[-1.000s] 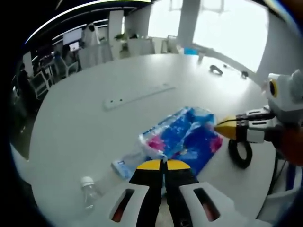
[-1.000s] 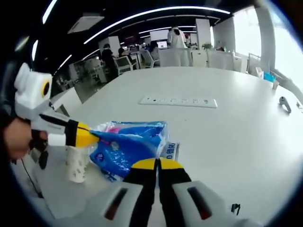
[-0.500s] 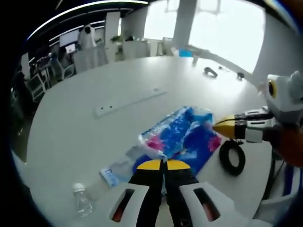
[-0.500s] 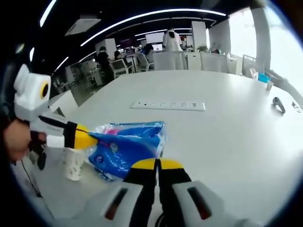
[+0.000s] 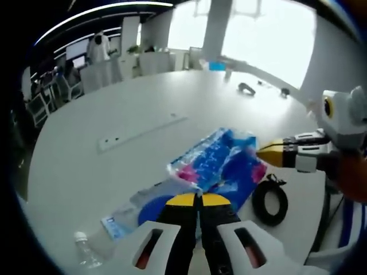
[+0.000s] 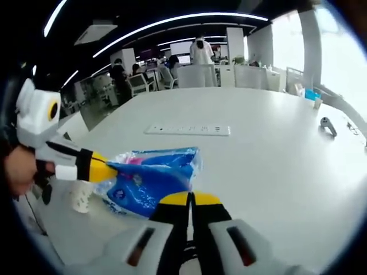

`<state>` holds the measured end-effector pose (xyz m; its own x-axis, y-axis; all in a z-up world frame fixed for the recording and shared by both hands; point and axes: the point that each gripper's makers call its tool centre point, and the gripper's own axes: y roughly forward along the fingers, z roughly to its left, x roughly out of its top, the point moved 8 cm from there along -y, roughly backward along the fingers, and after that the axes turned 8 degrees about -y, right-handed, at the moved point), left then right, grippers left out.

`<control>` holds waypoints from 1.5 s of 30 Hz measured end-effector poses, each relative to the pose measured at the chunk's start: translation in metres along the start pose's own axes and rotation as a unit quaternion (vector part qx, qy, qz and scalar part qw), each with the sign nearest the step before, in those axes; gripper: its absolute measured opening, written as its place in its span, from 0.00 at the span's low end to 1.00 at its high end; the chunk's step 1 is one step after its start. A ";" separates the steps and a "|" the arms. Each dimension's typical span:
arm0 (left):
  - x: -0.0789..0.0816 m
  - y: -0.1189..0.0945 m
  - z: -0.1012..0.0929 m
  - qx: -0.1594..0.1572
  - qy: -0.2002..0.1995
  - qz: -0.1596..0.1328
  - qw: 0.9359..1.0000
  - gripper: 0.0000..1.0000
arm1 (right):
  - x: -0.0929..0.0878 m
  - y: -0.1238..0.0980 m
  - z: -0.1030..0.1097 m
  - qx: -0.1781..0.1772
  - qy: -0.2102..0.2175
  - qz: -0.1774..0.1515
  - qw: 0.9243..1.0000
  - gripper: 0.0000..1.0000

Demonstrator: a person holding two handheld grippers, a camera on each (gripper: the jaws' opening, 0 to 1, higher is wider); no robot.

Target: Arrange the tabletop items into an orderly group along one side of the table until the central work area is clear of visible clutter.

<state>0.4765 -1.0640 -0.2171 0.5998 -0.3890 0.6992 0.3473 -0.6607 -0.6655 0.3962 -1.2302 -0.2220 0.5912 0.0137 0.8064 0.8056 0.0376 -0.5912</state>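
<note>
On the white round table [image 5: 114, 91], at about 6 o'clock in both views, lies a soft blue plastic pack [image 5: 221, 166] printed with white and pink patches, its film crinkled and shiny. Both grippers pinch it from opposite ends. The left gripper [image 5: 198, 199] has its yellow-tipped jaws pressed together on the pack's near edge in the left gripper view, and in the right gripper view it [image 6: 109, 170] comes in from 9 o'clock, tip buried in the pack's [image 6: 149, 177] left end, a hand [image 6: 20, 169] behind it. The right gripper [image 6: 191, 199] is likewise closed, jaws meeting on the pack's near edge, and appears in the left gripper view at 3 o'clock [image 5: 265, 153], tip touching the pack's pink corner.

The left gripper view shows things the other lacks: a clear plastic bottle [image 5: 132, 212] with a blue label lying on its side at 7 o'clock, partly under the pack, its white cap toward the table's edge; a black cable coil [image 5: 270, 202] at 4 o'clock, just beside the pack; and two small dark objects [image 5: 246, 88] far off at 1 o'clock. The right gripper view alone shows a white cup [image 6: 80, 197] at 8 o'clock, beside the pack. A long white power strip [image 6: 187, 130] lies at 12 o'clock there, well apart from the pack, and at 10 o'clock in the left gripper view [image 5: 140, 129].
</note>
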 end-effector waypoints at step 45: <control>-0.009 0.094 -0.057 -0.001 0.026 0.063 0.998 0.00 | -0.049 0.012 -0.088 -0.007 0.016 0.043 0.999 0.00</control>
<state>0.4624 -1.1592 -0.2706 0.6001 -0.5013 0.6234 0.2709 -0.6059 -0.7480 0.3806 -1.3185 -0.2695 0.6587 -0.0152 0.7523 0.7524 0.0244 -0.6583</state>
